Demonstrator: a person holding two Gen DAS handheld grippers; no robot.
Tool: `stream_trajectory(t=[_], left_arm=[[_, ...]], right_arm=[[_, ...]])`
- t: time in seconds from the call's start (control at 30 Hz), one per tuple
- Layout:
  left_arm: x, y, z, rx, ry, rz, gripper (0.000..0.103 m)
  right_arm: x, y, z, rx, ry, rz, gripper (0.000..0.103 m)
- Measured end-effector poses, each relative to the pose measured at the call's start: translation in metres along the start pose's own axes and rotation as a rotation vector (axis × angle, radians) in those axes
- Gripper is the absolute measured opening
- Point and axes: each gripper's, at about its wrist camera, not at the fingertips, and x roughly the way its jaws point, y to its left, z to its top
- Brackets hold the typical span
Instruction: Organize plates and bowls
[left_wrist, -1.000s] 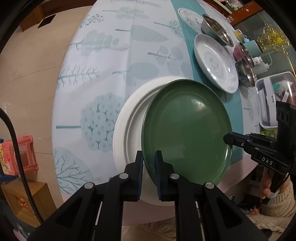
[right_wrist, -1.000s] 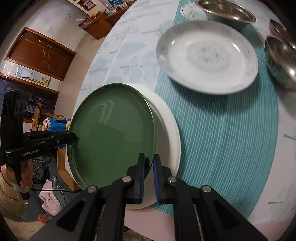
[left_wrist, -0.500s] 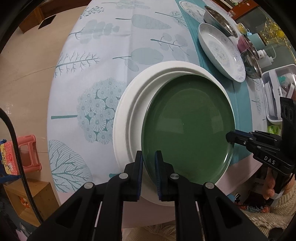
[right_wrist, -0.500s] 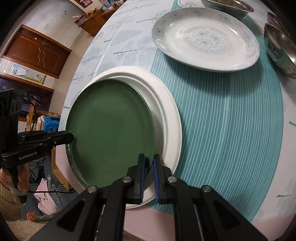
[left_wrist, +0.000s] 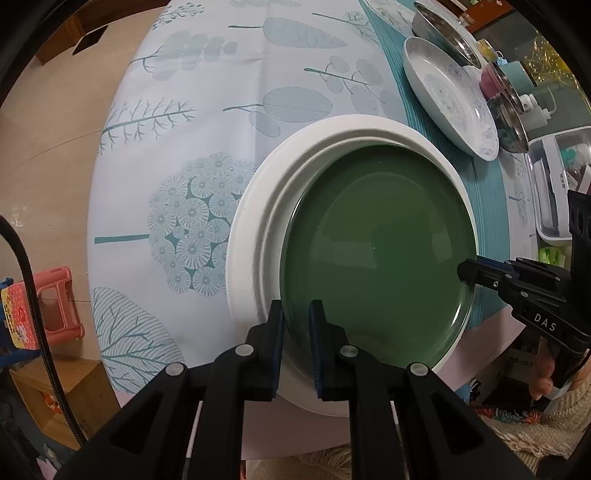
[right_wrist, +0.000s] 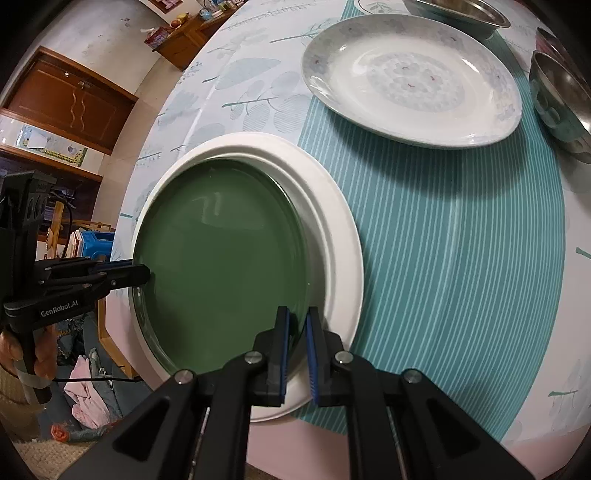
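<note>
Both grippers are matte black plastic with blue pads and silver screws. Left gripper (left_wrist: 296, 314) says "GenRobot.AI", right gripper (right_wrist: 297, 321) says "DAS". Black cable (left_wrist: 33, 306), cream knit sleeve (left_wrist: 546, 410).

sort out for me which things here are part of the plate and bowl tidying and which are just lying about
Job: green plate in white plate, floral plate, steel bowls, left gripper, right gripper.

Lying about: clear plastic box, pink stool, wooden cabinet.
</note>
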Motion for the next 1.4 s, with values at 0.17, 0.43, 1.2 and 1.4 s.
stream_trajectory(t=[0.17,0.43,1.2,1.4], left_arm=[[0.001,-0.003,0.0,0.015,0.008,0.002,0.017],[-0.008,-0.015,-0.004,0.059,-0.016,0.022,0.037],[-0.071,-0.048,-0.012,0.125,-0.175,0.063,0.057],[-0.098,-0.066,-0.011,0.156,-0.251,0.07,0.073]], right_arm=[[-0.001,0.007,0.001,-0.022,0.006,-0.036,0.012],[-0.001,0.012,0.0,-0.036,0.014,-0.066,0.012],[-0.044,0.023,-0.016,-0.076,-0.072,-0.106,0.023],[-0.063,0.028,-0.019,-0.079,-0.117,-0.097,0.023]])
